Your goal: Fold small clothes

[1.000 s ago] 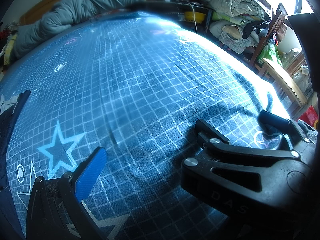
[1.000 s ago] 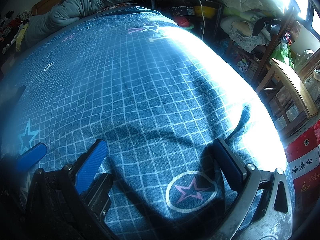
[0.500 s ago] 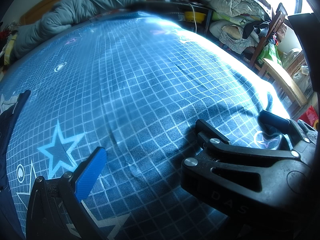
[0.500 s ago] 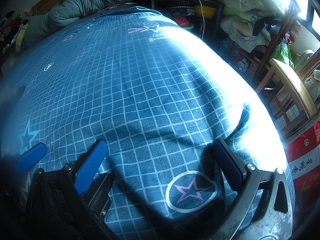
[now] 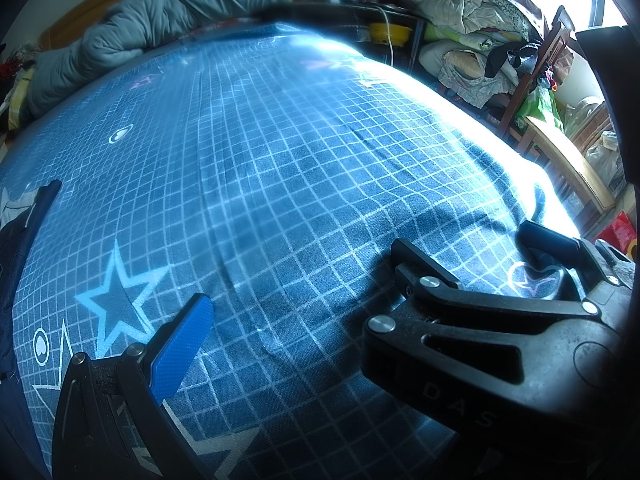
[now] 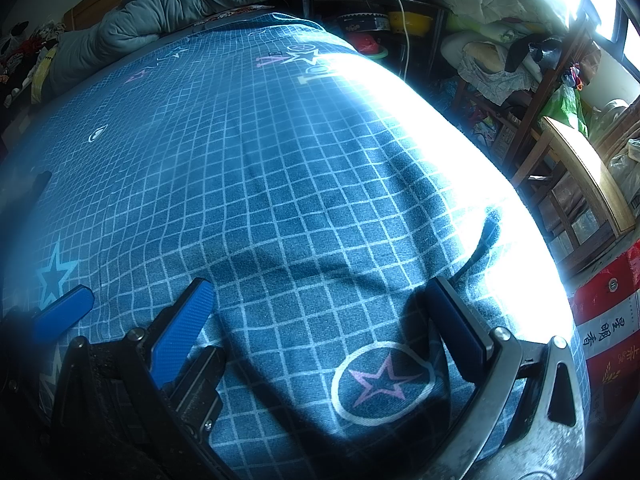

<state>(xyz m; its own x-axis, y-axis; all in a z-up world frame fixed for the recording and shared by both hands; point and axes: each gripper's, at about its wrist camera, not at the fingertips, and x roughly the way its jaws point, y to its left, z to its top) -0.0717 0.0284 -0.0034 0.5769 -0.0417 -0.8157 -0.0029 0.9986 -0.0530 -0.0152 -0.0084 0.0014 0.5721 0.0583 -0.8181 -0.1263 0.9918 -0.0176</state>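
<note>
Nothing has moved since the earlier frames. Left wrist view: the left gripper [image 5: 288,320] hangs wide open and empty over the blue checked sheet [image 5: 280,152]; a dark garment [image 5: 18,240] lies at the far left edge, well apart. Right wrist view: the right gripper [image 6: 324,312] is also spread wide, empty, low over the sheet [image 6: 240,160], with the left gripper's blue finger [image 6: 64,314] just beside.

Blue checked bed [image 5: 304,184] bears grey quilt [image 5: 132,44], dark garment [image 5: 20,240].
</note>
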